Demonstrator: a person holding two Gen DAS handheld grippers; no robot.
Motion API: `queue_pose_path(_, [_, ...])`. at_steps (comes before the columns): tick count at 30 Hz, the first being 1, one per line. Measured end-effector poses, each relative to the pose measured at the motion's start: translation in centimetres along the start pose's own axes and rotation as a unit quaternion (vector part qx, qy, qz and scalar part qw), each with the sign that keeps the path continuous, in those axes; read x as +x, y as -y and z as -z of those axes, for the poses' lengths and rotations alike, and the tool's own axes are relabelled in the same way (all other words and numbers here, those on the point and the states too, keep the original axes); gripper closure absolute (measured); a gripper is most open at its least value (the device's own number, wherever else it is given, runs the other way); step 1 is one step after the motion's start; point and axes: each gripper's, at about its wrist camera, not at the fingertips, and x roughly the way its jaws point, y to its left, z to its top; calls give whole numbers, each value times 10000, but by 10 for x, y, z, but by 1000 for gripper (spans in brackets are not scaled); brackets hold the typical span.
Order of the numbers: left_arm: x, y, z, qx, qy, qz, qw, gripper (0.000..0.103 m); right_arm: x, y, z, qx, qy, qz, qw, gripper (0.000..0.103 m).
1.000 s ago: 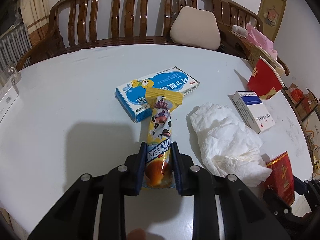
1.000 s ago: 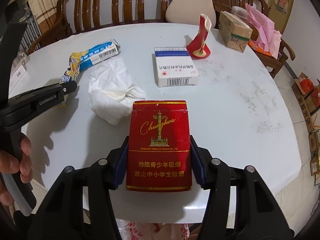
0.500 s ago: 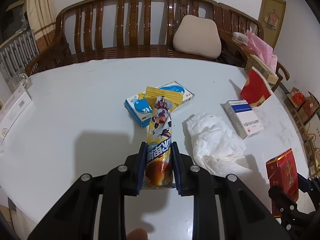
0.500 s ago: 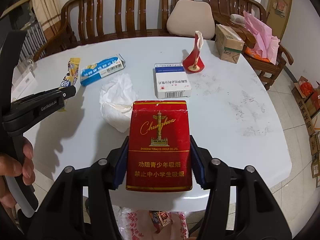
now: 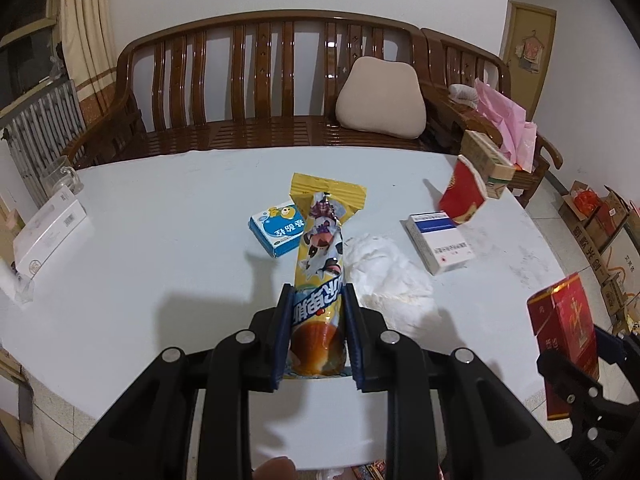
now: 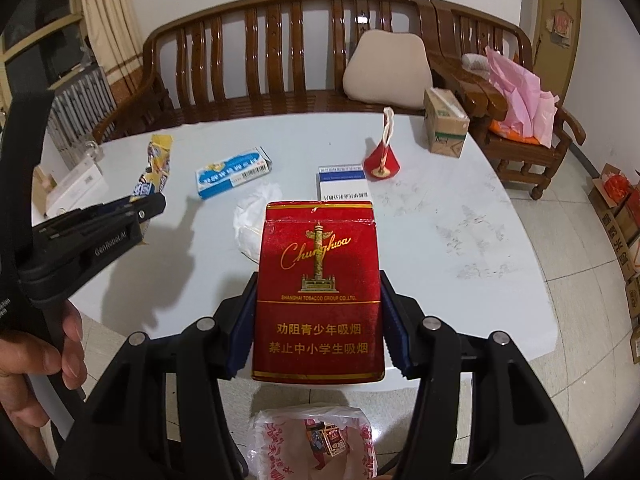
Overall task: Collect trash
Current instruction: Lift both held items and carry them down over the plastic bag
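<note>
Trash I hold, the wrapper [image 5: 319, 280] pinched in my left gripper [image 5: 317, 334] and the cigarette pack [image 6: 318, 300] clamped in my right gripper [image 6: 318, 330], could miss the bag [image 6: 312, 444] below if I let go too soon.

three boxes [image 5: 440, 242], one wrapper [image 5: 320, 264], one tissue [image 5: 390, 276]

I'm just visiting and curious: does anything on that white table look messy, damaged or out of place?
Yes. A crumpled white tissue lies loose mid-table. Beside the white and blue medicine box, a torn red paper cup stands flattened, its rim pinched shut. The red cigarette pack in the right gripper has a frayed top edge.
</note>
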Motion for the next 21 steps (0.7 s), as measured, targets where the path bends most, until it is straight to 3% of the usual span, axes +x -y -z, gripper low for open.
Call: queue_pose_path(21, [-86, 26, 32, 155, 364, -48, 9992, 79, -85, 10, 29, -76, 504, -237, 9984, 50])
